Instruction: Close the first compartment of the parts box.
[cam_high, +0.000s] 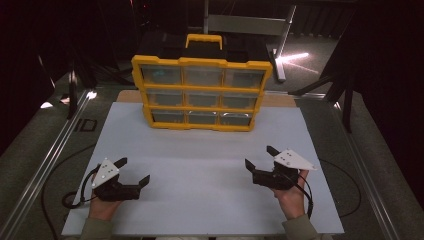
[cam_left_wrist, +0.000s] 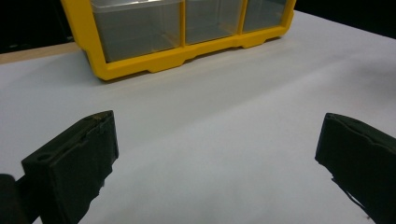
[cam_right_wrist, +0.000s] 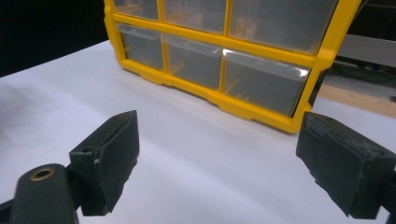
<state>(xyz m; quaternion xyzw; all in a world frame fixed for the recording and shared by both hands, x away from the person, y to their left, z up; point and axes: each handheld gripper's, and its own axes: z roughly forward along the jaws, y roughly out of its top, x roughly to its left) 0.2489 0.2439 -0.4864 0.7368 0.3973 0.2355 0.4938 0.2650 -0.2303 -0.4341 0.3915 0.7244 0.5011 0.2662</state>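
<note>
Both grippers, left gripper (cam_high: 135, 171) and right gripper (cam_high: 259, 156), are waiting spread wide, empty; the yellow organizer (cam_high: 202, 93) at the board's far edge looks rigid, bulky — best grabbed by its handle (cam_high: 204, 40).

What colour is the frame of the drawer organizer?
Yellow frame, clearest in the high view.

Organizer frame (cam_high: 202, 62): glossy yellow plastic; drawers (cam_right_wrist: 261, 79) clear, slightly cloudy plastic with glare. Table sheet (cam_high: 200, 165): matt white, smooth. Wood edge (cam_left_wrist: 28, 52) behind it. Gripper jaw pads: matt black, rough-edged rubber or foam.
</note>
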